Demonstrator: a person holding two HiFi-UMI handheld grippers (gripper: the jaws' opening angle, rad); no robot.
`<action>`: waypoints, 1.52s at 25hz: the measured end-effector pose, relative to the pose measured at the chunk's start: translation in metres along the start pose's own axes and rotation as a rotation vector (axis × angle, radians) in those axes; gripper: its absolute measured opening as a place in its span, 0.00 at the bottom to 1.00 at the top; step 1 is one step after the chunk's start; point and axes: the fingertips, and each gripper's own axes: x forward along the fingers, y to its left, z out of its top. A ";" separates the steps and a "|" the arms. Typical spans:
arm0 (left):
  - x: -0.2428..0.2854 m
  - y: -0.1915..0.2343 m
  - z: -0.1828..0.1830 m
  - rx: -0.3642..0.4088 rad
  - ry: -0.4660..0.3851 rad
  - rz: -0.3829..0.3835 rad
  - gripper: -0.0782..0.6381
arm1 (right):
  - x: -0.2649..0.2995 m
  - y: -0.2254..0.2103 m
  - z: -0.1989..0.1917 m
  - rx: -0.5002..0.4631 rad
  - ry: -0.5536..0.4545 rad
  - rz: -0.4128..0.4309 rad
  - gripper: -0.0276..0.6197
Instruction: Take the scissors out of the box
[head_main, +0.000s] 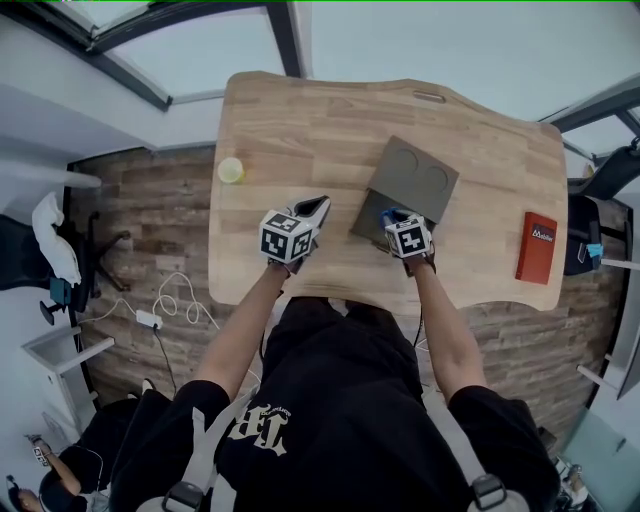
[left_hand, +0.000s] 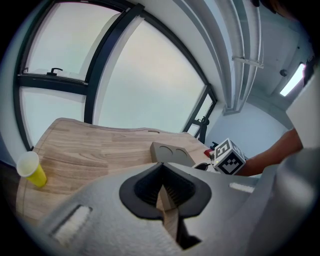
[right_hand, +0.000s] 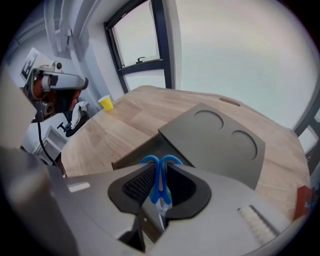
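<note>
A flat grey-brown box (head_main: 372, 222) lies open on the wooden table, its lid (head_main: 412, 178), with two round marks, folded back. My right gripper (head_main: 392, 218) hangs over the box's near edge, shut on the blue-handled scissors (right_hand: 160, 165). The blue loops poke out past the pads above the box's dark inside (right_hand: 145, 150), and the blades run back between the jaws. My left gripper (head_main: 315, 207) hovers over bare table just left of the box, shut with nothing in it. In the left gripper view the box (left_hand: 170, 151) lies ahead and the right gripper's marker cube (left_hand: 229, 156) shows beside it.
A yellow cup (head_main: 231, 170) stands near the table's left edge. A red book (head_main: 537, 247) lies at the right end. Bare wood lies between the cup and the box. Chairs, cables and the floor surround the table (head_main: 300, 130).
</note>
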 end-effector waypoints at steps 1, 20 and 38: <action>0.000 -0.002 0.002 0.004 -0.002 -0.002 0.11 | -0.005 0.000 0.003 0.007 -0.018 -0.004 0.17; 0.010 -0.044 0.081 0.069 -0.126 -0.006 0.11 | -0.119 -0.032 0.105 0.087 -0.407 -0.090 0.17; 0.014 -0.091 0.204 0.136 -0.311 0.012 0.11 | -0.246 -0.091 0.181 0.247 -0.718 -0.138 0.17</action>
